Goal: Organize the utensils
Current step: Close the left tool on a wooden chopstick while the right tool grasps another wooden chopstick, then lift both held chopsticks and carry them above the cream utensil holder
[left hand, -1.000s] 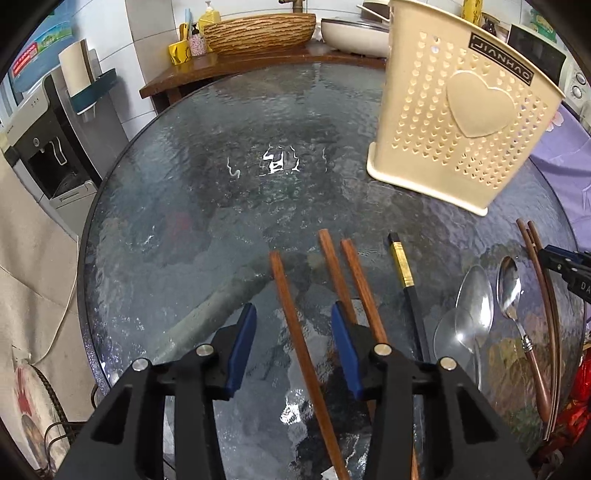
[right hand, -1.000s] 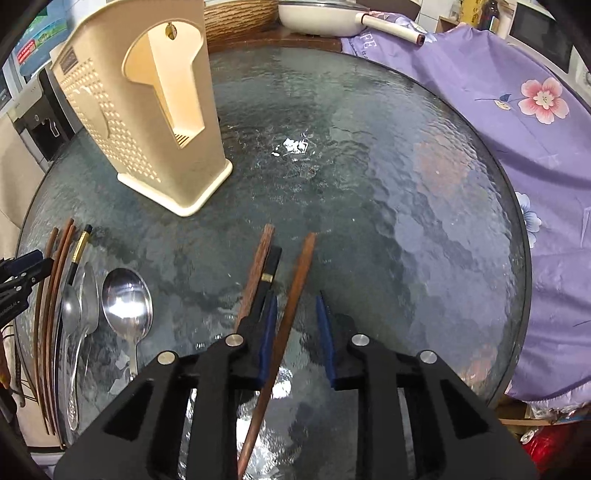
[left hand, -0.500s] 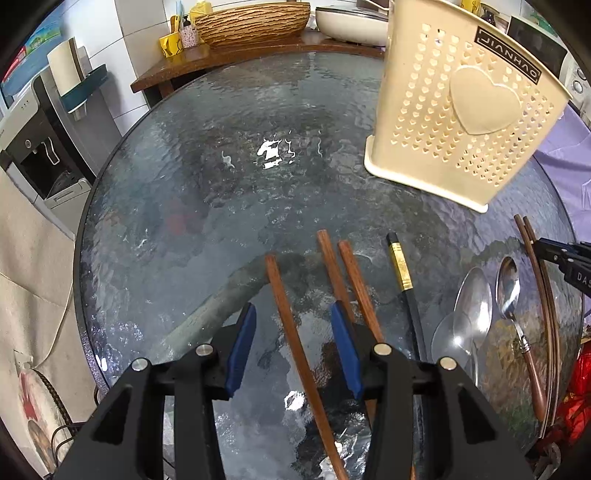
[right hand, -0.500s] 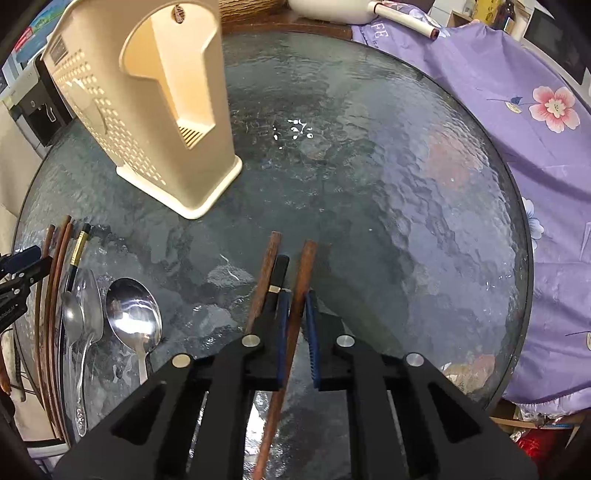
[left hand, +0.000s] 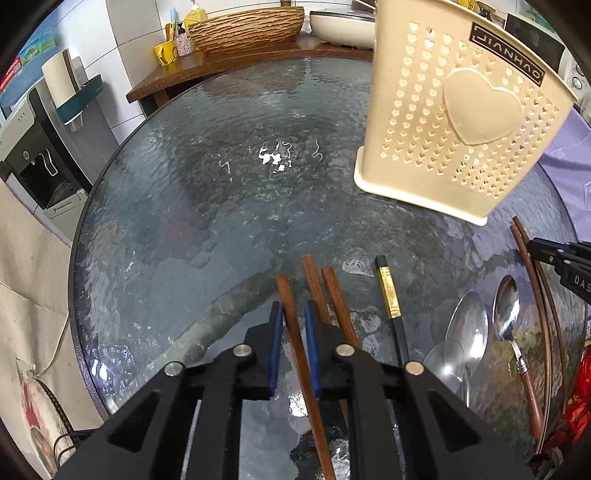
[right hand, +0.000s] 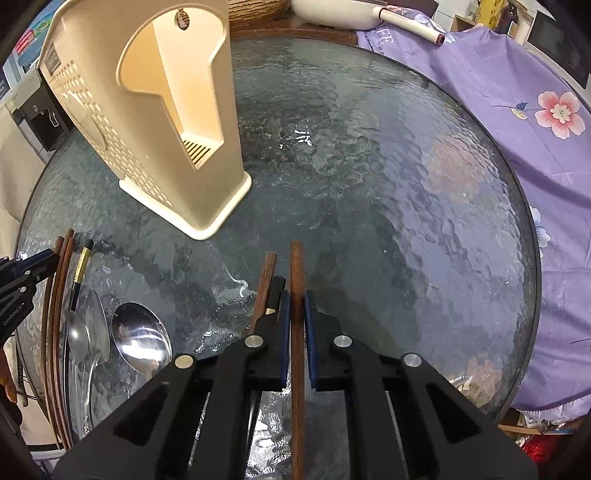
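My left gripper (left hand: 293,314) is shut on a brown wooden chopstick (left hand: 290,314) over the glass table (left hand: 221,206). Two more brown chopsticks (left hand: 328,291) and a black gold-banded chopstick (left hand: 388,295) lie just to its right. My right gripper (right hand: 296,301) is shut on another brown chopstick (right hand: 296,266); a brown chopstick (right hand: 266,277) and a black one (right hand: 275,291) lie to its left. The cream perforated utensil holder (left hand: 458,122) stands at the back and also shows in the right wrist view (right hand: 147,110). Several steel spoons (left hand: 480,325) lie between the grippers.
A purple floral cloth (right hand: 517,110) covers the table's right side. A wooden counter behind holds a woven basket (left hand: 243,29) and a white pan (left hand: 340,26). A water dispenser (left hand: 40,147) stands at the left. Two thin brown chopsticks (left hand: 535,280) lie beyond the spoons.
Both grippers have closed: the left went from wide open to shut on a brown chopstick, and the right finished closing on its chopstick. Both views shifted slightly toward the holder.
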Tool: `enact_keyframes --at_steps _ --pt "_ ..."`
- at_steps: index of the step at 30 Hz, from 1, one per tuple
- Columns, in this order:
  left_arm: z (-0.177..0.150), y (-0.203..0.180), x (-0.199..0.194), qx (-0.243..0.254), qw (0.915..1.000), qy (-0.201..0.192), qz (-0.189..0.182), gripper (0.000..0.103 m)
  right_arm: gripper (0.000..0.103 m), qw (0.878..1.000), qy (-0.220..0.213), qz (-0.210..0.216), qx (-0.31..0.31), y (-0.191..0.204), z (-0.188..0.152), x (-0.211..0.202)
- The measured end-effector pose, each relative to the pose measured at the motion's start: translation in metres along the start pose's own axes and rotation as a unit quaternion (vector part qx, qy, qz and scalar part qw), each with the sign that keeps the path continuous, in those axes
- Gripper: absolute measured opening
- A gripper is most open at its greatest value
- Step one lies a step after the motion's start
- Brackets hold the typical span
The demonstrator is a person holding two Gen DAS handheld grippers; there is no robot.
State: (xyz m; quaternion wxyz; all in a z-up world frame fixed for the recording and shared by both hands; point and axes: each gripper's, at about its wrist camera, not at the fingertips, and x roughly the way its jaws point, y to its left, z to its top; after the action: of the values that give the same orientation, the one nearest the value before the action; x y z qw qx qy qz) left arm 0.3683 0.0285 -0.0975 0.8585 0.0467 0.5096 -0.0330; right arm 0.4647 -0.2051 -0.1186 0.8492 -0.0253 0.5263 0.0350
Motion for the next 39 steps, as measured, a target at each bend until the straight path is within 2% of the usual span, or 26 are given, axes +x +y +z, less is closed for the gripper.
enact_keyframes --at_steps 13,18,24,36,39 --pt "0.000 0.005 0.001 -0.011 0.9999 -0.005 -0.011 0.007 0.008 1.000 -0.010 0.004 -0.001 -0.002 -0.004 0.003" --pt "0.001 0.004 0.002 -0.015 0.9998 -0.007 -0.010 0.007 0.008 1.000 -0.020 0.018 0.006 -0.007 -0.004 0.004" --pt "0.006 0.008 0.004 -0.029 0.9991 -0.011 -0.028 0.007 0.008 0.998 -0.038 0.038 0.018 -0.014 -0.005 0.003" --pt "0.020 0.006 -0.023 -0.029 0.9971 -0.059 -0.038 0.007 0.008 0.993 -0.094 0.067 0.036 -0.023 -0.001 -0.021" --pt "0.024 0.010 -0.040 -0.039 0.9945 -0.081 -0.054 0.007 0.008 0.990 -0.113 0.076 0.039 -0.025 0.000 -0.032"
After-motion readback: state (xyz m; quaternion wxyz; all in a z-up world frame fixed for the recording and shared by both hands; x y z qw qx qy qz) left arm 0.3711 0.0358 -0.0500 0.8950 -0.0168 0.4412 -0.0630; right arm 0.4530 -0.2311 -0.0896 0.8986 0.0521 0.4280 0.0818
